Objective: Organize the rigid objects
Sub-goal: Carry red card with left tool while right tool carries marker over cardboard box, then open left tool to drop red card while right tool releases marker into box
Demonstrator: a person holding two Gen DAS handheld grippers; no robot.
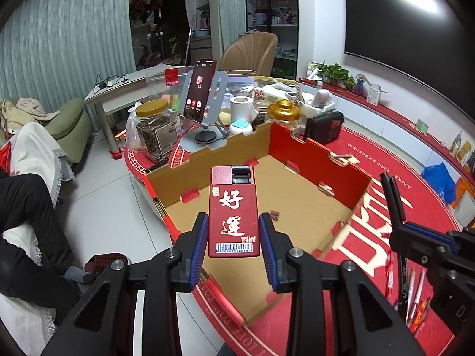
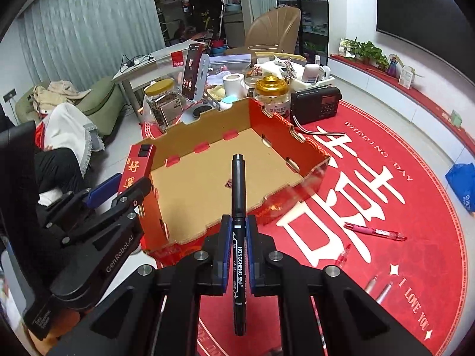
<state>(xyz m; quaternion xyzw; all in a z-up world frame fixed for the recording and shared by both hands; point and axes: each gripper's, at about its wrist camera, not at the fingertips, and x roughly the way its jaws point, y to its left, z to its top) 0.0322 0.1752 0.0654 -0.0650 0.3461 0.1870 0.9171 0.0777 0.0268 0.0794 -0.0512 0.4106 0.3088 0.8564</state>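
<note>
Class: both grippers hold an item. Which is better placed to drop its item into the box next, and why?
Right. The right gripper holds its marker over the box floor; the left gripper's red case hangs at the box's wall in the right view.

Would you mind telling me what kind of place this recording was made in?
Most likely a home living room: a large dark television on the wall, a green sofa with clothes on it, and a cluttered table with a red wedding-themed cloth.
</note>
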